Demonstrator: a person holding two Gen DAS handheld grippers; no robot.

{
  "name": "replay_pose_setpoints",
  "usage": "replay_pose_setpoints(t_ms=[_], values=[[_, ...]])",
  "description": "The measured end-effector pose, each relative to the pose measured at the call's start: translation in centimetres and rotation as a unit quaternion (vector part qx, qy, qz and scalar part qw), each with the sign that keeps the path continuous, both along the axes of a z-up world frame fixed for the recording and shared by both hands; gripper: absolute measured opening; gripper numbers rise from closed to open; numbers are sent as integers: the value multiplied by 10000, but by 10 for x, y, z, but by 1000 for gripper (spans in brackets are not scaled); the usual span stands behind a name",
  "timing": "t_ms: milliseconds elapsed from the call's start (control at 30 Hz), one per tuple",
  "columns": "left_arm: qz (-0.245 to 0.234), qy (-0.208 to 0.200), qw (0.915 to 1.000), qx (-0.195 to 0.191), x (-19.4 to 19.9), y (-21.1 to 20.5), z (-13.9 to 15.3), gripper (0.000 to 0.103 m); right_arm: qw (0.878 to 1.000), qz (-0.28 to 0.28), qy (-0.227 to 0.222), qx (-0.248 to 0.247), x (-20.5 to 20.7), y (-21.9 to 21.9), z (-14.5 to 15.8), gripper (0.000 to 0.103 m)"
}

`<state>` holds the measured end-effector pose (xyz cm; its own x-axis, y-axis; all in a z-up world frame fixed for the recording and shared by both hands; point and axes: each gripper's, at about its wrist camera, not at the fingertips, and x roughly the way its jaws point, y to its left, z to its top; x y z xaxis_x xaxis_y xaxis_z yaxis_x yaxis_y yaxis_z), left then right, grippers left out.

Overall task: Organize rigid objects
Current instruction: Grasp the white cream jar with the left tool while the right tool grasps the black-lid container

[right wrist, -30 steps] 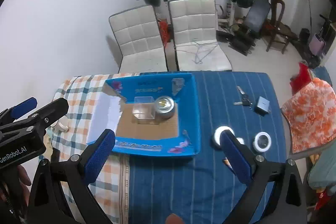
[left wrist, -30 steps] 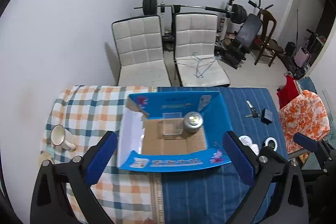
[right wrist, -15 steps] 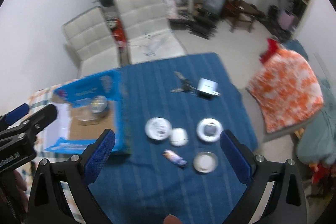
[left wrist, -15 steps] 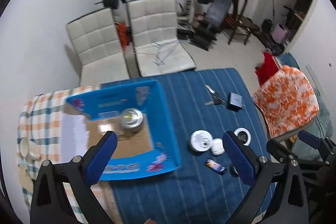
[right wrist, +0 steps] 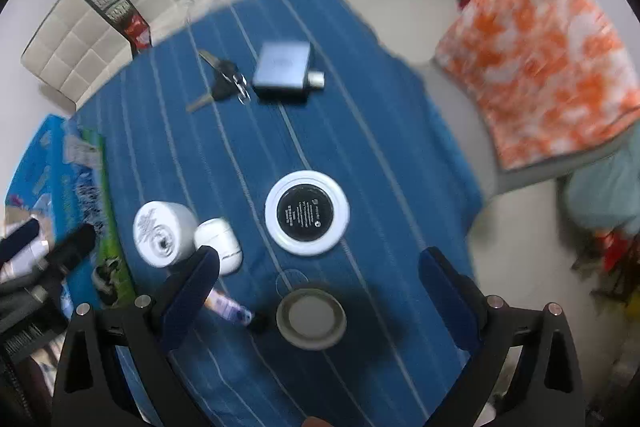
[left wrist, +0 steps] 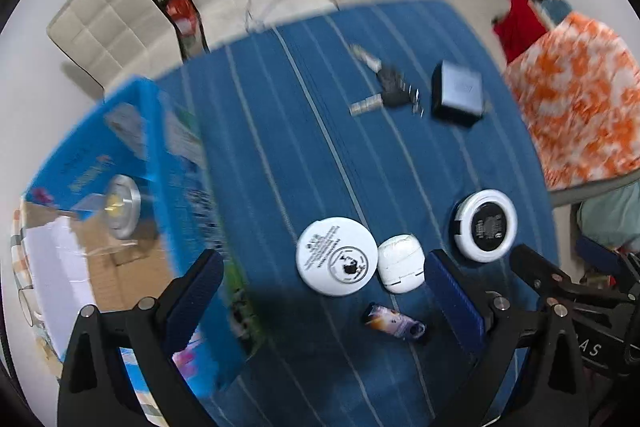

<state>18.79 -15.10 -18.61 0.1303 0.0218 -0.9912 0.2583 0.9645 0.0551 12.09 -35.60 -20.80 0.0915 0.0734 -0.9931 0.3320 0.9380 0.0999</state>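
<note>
At the far left of the bench (left wrist: 280,131) sits the blue cardboard box (left wrist: 168,163), open on top, with a silver can (left wrist: 120,207) standing inside it on the brown floor of the box. Over the box's near right corner hangs the left hand-held gripper (left wrist: 320,291), its blue pads spread wide with nothing between them. Just past it on the blue striped cloth lie a flat white round tin (left wrist: 337,255), touching or nearly touching a small white rounded case (left wrist: 401,263), and nearer the camera a little purple tube (left wrist: 394,321). Further right rests a white ring-shaped disc with a black centre (right wrist: 307,213), and below it a grey metal lid (right wrist: 311,319) lies between the open fingers of the right hand-held gripper (right wrist: 318,287), which holds nothing. Toward the far edge are a bunch of keys (right wrist: 224,83) and, just beside them, a grey square box (right wrist: 282,69). Both views are somewhat blurred.
</note>
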Motion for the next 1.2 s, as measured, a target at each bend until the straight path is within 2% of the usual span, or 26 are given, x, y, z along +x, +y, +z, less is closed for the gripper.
replay_pose_setpoints(t_ms=[200,467,533,600,633,667,700,833,1033,1100,1133,1200], values=[[225,653,9976,-15,16,-3,-48,102,9988,-48,412,242,14,-7,-52,100],[282,1248,9917,128,19,0,-94,101,9971,227,461,561,18,-6,-76,100],[333,1222,9919,57,18,1,-98,101,9971,237,463,557,20,-5,-80,100],[394,1213,9918,-5,19,6,-98,94,9969,245,478,578,23,-2,-85,100],[410,1217,9917,-28,20,8,-99,71,9969,237,485,577,24,0,-84,99],[371,1263,9913,-32,19,8,-101,65,9969,234,489,575,26,1,-86,98],[351,1240,9917,-26,20,9,-100,65,9969,230,487,568,29,1,-89,98],[277,1146,9930,-10,17,0,-100,64,9967,275,597,477,33,4,-97,84],[214,850,9960,-185,38,-27,-86,65,9967,149,633,493,35,1,-97,81],[143,1133,9934,-124,39,-31,-93,69,9963,83,669,534,38,-3,-100,81],[155,1279,9915,-173,39,-32,-96,75,9962,73,683,531,39,-4,-102,82],[191,1386,9899,-229,36,-30,-99,78,9965,80,680,486,42,-3,-102,82]])
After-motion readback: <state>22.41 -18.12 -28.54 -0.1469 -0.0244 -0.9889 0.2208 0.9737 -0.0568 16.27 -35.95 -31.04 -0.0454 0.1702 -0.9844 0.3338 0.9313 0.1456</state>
